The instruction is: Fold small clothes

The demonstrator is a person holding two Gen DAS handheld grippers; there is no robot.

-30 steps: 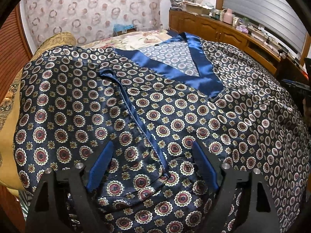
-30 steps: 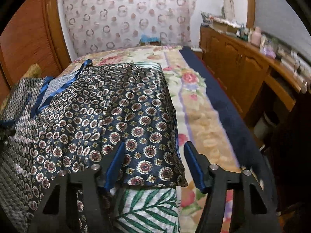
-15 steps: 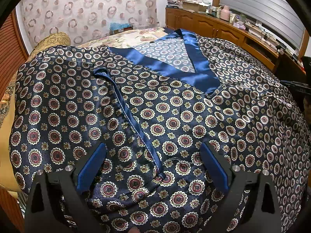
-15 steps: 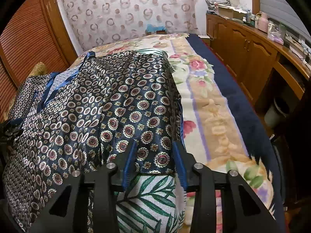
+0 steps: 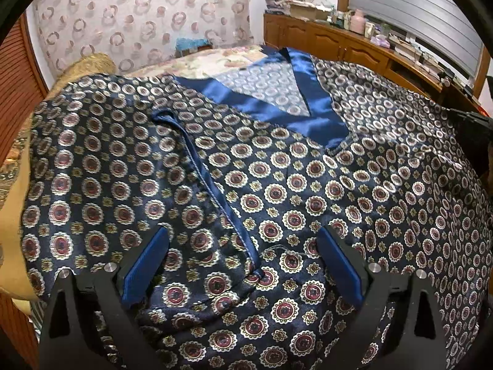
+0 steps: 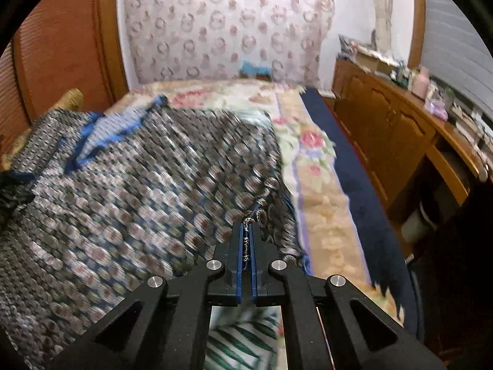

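Observation:
A navy satin top (image 5: 277,185) with round medallions and a plain blue V-neck band (image 5: 271,104) lies spread on the bed. My left gripper (image 5: 242,240) is open low over its near part, its blue pads either side of a blue-piped hem (image 5: 215,197). In the right wrist view the same top (image 6: 138,185) is blurred. My right gripper (image 6: 246,231) is shut on the top's near right edge, a strip of cloth pinched between the pads.
A floral bedspread (image 6: 320,185) with a navy border lies right of the top. A wooden cabinet (image 6: 394,141) with clutter runs along the right wall. A patterned curtain (image 5: 138,21) hangs behind. A leaf-print cloth (image 6: 243,339) lies below the right gripper.
My right gripper has closed from open onto the top's near right edge and is moving, so its view blurs. My left gripper has stayed open and shifted slightly over the cloth.

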